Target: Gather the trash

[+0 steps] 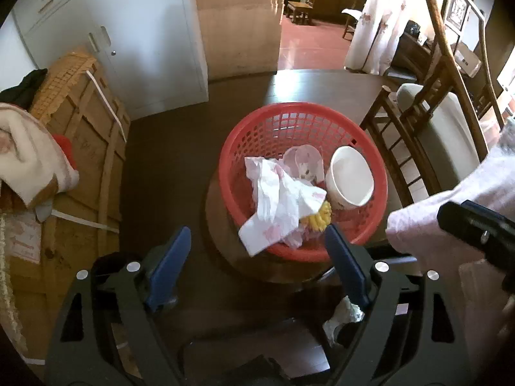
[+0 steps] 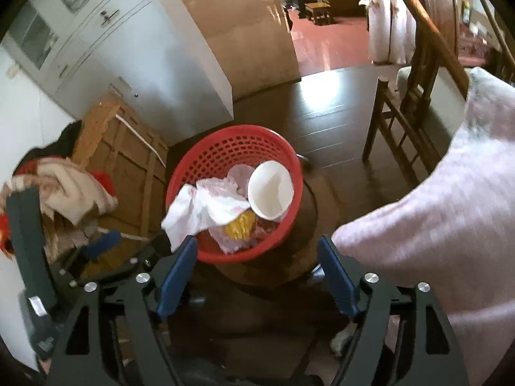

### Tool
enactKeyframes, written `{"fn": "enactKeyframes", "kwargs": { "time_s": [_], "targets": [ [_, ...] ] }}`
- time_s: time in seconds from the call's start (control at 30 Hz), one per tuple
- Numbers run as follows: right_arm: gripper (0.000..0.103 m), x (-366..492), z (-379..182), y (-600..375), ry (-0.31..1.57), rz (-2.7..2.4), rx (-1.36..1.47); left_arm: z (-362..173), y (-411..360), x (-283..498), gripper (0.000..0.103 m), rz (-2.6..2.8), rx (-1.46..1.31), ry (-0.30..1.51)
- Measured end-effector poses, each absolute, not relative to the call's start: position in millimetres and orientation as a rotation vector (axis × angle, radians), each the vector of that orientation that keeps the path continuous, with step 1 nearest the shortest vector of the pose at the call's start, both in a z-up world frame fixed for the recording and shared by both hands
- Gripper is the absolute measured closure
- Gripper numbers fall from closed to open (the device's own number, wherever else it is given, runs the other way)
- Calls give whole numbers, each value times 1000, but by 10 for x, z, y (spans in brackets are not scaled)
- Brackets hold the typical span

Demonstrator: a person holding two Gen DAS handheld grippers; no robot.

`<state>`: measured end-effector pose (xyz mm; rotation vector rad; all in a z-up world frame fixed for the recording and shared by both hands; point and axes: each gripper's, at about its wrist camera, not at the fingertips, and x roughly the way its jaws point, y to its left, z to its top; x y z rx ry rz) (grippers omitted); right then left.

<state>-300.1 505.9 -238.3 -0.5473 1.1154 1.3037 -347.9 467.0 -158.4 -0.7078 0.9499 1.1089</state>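
Trash sat gathered in the red basket (image 1: 379, 173). Left of the basket, a strapped crate (image 1: 83, 148) carried piled cloth. Inside: crumpled white wrapper (image 1: 276, 202) draped over the near rim, yellow scrap (image 1: 320, 217) beneath it, white paper bowl (image 1: 349, 180) tipped against the right wall, probably dropped in loosely. Left gripper (image 1: 257, 267) and right gripper (image 2: 257, 276) hung spread and empty, basket just ahead. One crumpled wad (image 1: 342, 317) lay nearer than the basket, likely uncollected.

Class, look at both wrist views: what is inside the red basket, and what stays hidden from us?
Inside the red basket lie a white paper cup, crumpled white wrappers, a pinkish piece and something yellow. The wrappers partly cover the yellow thing, and the basket's bottom is mostly hidden.
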Motion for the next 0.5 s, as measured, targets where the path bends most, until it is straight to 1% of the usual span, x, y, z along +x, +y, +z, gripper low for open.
{"fn": "enactKeyframes", "kwargs": {
  "time_s": [0.1,0.2,0.5],
  "targets": [
    [21,-3100,-2375,4901,1076,1297,-582,-1501,4547,-3509,20,1105,-689,948],
    [18,-3150,-2350,4770,1041,1282,-600,-1406,4442,-3548,18,1110,-678,939],
    [18,-3232,-2274,4453,1004,1253,-604,-1149,4092,-3651,13,1124,-646,894]
  ]
}}
